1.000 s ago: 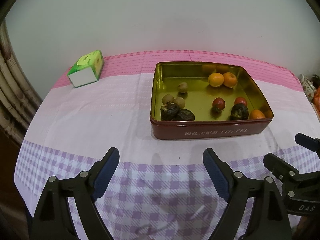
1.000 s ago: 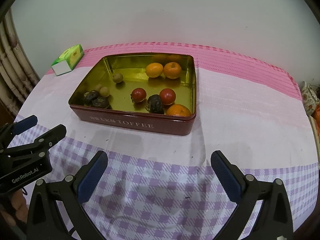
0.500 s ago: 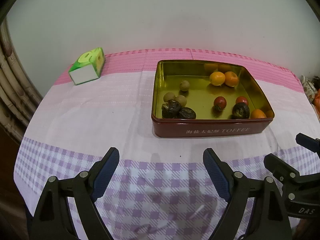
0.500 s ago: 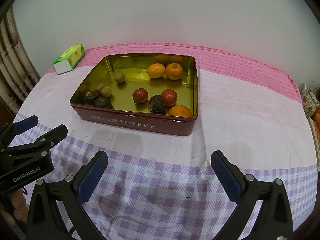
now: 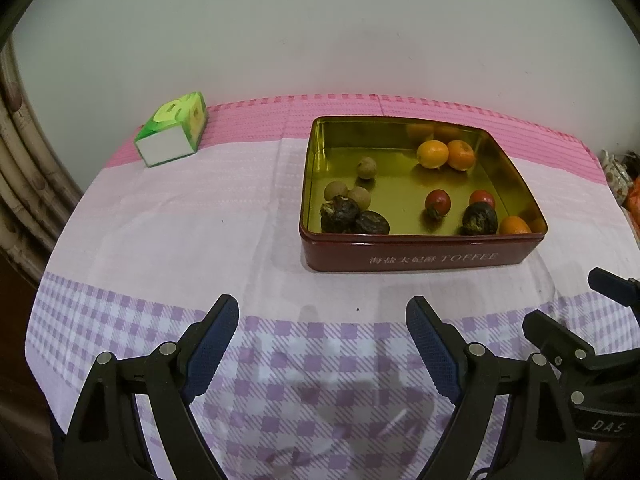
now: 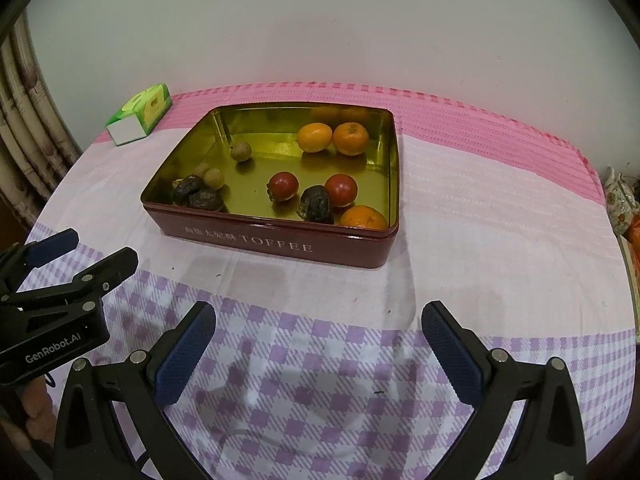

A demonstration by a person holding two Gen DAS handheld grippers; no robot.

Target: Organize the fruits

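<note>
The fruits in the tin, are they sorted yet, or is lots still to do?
Hardly started. All the fruit sits mixed in the tin: one orange lies apart from the other two, and a dark fruit is between the red ones. The left gripper and right gripper are open, holding nothing. All the sorting is left.

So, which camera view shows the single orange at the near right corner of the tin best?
The right wrist view: there the orange shows most of its top, lying close to the front wall of the toffee tin. In the left wrist view the same orange is smaller and its lower part is cut off by the tin's front rim.
</note>
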